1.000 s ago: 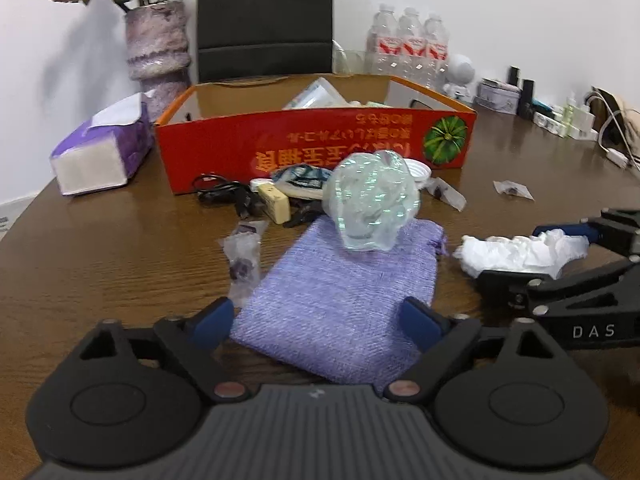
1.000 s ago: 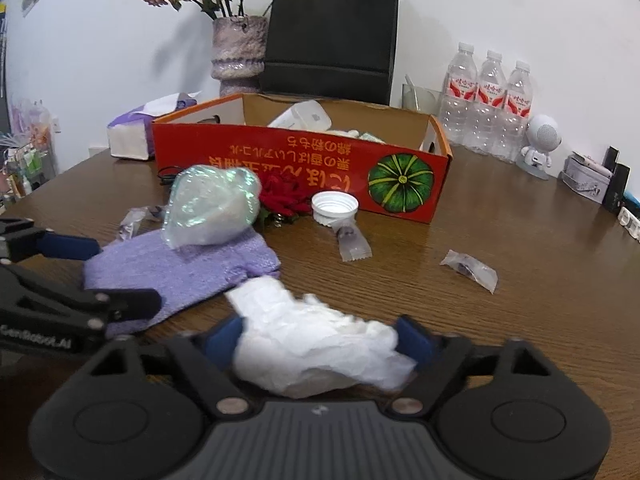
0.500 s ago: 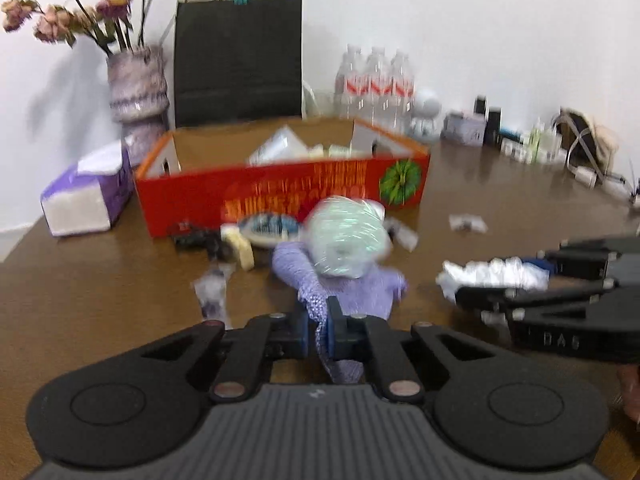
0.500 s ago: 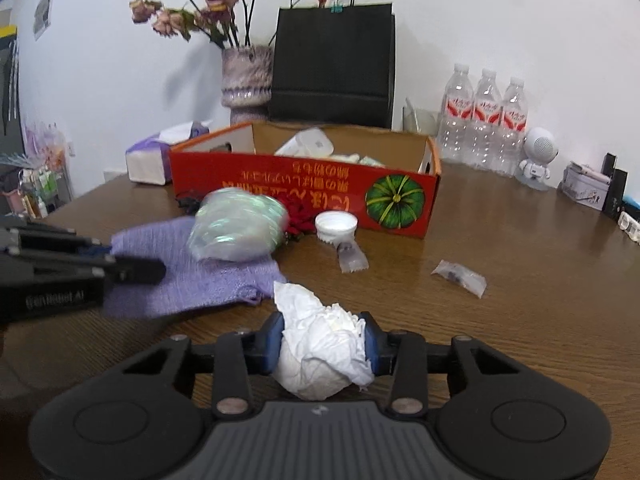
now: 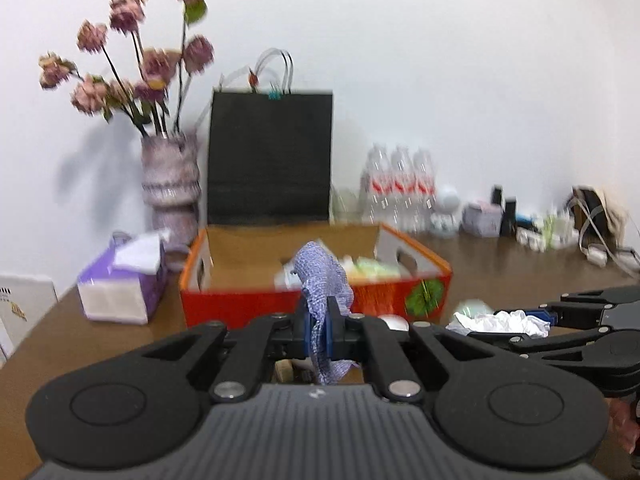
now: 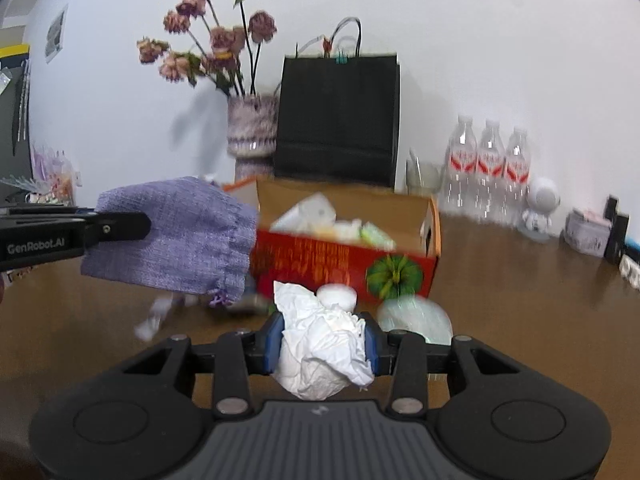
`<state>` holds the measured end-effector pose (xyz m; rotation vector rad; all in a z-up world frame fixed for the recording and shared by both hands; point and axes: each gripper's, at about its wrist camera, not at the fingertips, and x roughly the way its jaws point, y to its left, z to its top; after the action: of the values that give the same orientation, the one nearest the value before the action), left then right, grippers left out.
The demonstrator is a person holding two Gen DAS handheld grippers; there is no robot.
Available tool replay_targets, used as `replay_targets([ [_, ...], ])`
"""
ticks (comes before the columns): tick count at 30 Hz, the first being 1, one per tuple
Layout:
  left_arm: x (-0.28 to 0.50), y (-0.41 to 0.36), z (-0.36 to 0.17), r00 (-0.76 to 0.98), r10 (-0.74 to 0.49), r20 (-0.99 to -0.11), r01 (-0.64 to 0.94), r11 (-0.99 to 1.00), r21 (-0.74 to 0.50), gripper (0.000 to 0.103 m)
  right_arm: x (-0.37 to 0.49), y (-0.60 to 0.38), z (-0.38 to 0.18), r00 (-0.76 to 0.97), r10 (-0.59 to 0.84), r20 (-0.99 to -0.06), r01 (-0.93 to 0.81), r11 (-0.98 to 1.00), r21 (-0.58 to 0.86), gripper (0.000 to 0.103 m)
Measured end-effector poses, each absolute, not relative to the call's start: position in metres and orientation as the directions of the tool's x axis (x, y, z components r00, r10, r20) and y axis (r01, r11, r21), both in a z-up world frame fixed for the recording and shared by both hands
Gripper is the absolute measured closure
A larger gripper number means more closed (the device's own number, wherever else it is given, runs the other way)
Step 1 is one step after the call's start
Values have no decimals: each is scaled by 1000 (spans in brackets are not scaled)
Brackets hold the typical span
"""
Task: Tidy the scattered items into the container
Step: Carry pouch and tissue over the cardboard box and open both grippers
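Right wrist view, from its left side: the left gripper [image 6: 116, 226] is being seen side-on, clenched on a purple pouch [image 6: 180, 232], which is being held clear of the table [image 6: 520, 300] and level with the left end of the red box [image 6: 344, 256]. The pouch is hanging limp from the pinch at one edge, its gathered mouth and tassel drooping lowest. It is being judged light, soft and not fragile; the woven cloth should not slip, and an edge pinch should be enough, though the free part will swing and may catch on the box rim.

At the middle, the right gripper [image 6: 323, 344] is being shown closed on a white paper wad [image 6: 324, 344], with both blue pads pressed into its sides. The wad is being judged very light and crushable, so a grip across its bulk is suiting it; a loose flap alone might tear.

Further right, a shiny bag [image 6: 416, 316] is lying on the table just before the box's front wall, beside a white cap [image 6: 336, 296]. It is being judged slippery, and is best taken by a fold.

Left wrist view is confirming the pouch [image 5: 322, 280] pinched tight between the left pads [image 5: 317, 330], with the open box [image 5: 240, 304] straight ahead and the wad [image 5: 500, 322] at the right.
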<state>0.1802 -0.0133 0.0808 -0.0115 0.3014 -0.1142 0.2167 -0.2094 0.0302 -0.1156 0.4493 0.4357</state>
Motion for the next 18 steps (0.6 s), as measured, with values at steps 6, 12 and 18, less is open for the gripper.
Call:
replay_targets([
  [6, 213, 0, 112, 979, -73, -188, 66, 997, -46, 96, 260, -205, 63, 838, 396, -376, -433, 901, -16, 65],
  [12, 270, 10, 117, 982, -51, -179, 38, 996, -75, 96, 324, -194, 74, 852, 373, -368, -401, 916, -1, 65],
  [18, 328, 25, 89, 969, -18, -247, -16, 991, -136, 96, 397, -178, 57, 838, 343, -425, -364, 931, 32, 64],
])
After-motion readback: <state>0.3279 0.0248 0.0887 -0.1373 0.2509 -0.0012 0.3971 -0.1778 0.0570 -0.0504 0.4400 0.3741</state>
